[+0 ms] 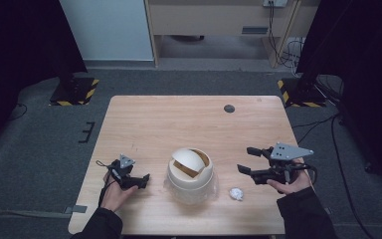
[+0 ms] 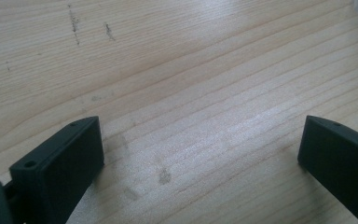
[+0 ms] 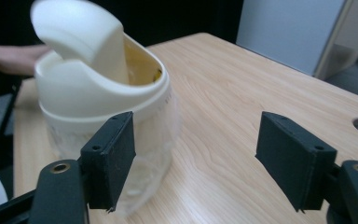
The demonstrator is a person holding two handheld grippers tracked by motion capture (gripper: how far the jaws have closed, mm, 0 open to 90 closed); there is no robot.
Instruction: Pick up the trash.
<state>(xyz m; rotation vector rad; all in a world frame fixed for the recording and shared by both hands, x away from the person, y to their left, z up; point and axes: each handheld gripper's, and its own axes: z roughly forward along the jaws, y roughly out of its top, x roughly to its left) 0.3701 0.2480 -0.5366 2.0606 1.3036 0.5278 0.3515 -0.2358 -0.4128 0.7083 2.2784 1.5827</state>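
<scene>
A cream bin [image 1: 190, 179] with a swing lid [image 1: 188, 158] tipped open stands at the front middle of the wooden table [image 1: 179, 124]. A small crumpled white wad [image 1: 236, 193] lies on the table just right of it. My left gripper [image 1: 143, 180] rests low on the table left of the bin, pointing toward it. Its jaws stand wide apart over bare wood in the left gripper view, so the left gripper [image 2: 200, 130] is open and empty. My right gripper [image 1: 244, 159] hovers right of the bin. It [image 3: 196, 126] is open, with the bin [image 3: 88, 88] close ahead on its left.
A round cable hole [image 1: 229, 108] sits in the table near the far edge. Beyond the table there is grey carpet, two stand bases with yellow-black tape [image 1: 74, 92], and a wooden desk with cables [image 1: 278, 45] at the back.
</scene>
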